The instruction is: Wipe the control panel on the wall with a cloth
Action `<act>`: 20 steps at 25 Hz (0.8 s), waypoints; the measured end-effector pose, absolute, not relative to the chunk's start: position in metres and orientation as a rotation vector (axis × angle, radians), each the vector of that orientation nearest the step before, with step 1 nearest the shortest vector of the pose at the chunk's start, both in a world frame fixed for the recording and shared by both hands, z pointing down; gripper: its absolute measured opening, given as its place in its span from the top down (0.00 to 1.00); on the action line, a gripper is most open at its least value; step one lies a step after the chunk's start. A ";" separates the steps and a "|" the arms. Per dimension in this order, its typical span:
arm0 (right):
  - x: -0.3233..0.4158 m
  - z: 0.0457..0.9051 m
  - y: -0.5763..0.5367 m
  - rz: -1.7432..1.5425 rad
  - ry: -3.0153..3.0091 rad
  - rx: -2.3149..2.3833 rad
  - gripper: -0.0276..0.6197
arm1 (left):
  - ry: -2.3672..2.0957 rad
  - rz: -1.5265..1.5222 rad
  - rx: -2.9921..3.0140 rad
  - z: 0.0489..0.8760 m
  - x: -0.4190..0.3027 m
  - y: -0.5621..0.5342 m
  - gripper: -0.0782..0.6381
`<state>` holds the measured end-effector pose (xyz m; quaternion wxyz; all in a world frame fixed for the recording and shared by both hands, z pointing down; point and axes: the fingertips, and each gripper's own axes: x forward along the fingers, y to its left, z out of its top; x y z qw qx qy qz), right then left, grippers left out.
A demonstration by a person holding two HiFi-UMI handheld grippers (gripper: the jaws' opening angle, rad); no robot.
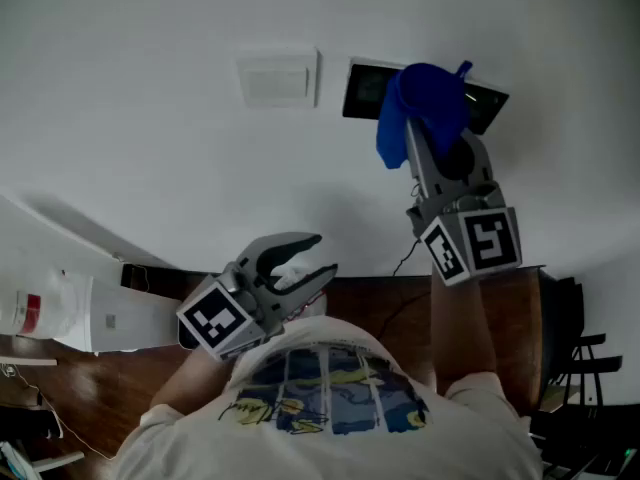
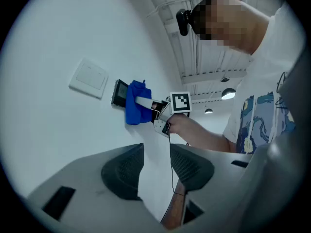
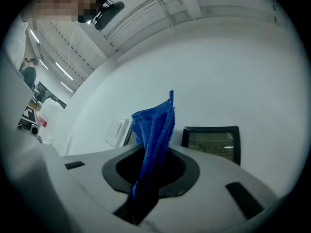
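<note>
A black-framed control panel (image 1: 366, 90) hangs on the white wall, partly covered by a blue cloth (image 1: 420, 108). My right gripper (image 1: 432, 133) is shut on that cloth and holds it up against the panel. In the right gripper view the cloth (image 3: 154, 140) rises from between the jaws, with the panel's display (image 3: 212, 142) just to its right. The left gripper view shows the cloth (image 2: 136, 105) over the panel (image 2: 119, 92) from the side. My left gripper (image 1: 305, 268) hangs lower and to the left, away from the wall, open and holding nothing.
A white switch plate (image 1: 277, 79) sits on the wall just left of the panel. Below are a wooden floor (image 1: 120, 388), a white container (image 1: 60, 313) at the left and dark furniture (image 1: 575, 368) at the right. A thin cable (image 2: 171, 164) runs down the wall.
</note>
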<state>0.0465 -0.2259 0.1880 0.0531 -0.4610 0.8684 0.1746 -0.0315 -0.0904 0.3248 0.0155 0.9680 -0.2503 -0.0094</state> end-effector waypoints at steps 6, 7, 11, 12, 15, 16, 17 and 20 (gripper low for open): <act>0.069 0.191 -0.230 0.523 2.610 -1.463 0.83 | -0.766 -0.019 3.013 0.327 -0.028 -0.091 0.69; 0.070 0.190 -0.230 0.526 2.609 -1.465 0.83 | -0.765 -0.018 3.014 0.327 -0.027 -0.091 0.69; 0.078 0.186 -0.226 0.554 2.598 -1.480 0.83 | -0.763 -0.018 3.013 0.326 -0.025 -0.091 0.69; 0.081 0.186 -0.226 0.557 2.594 -1.488 0.83 | -0.763 -0.014 3.013 0.327 -0.025 -0.091 0.69; 0.092 0.184 -0.227 0.556 2.583 -1.507 0.83 | -0.760 -0.002 3.014 0.328 -0.023 -0.091 0.69; 0.096 0.184 -0.227 0.556 2.577 -1.512 0.83 | -0.758 0.000 3.015 0.328 -0.022 -0.091 0.69; 0.100 0.183 -0.226 0.556 2.571 -1.518 0.83 | -0.755 0.001 3.016 0.327 -0.021 -0.091 0.69; 0.115 0.183 -0.228 0.551 2.547 -1.553 0.83 | -0.748 0.006 3.019 0.327 -0.017 -0.091 0.69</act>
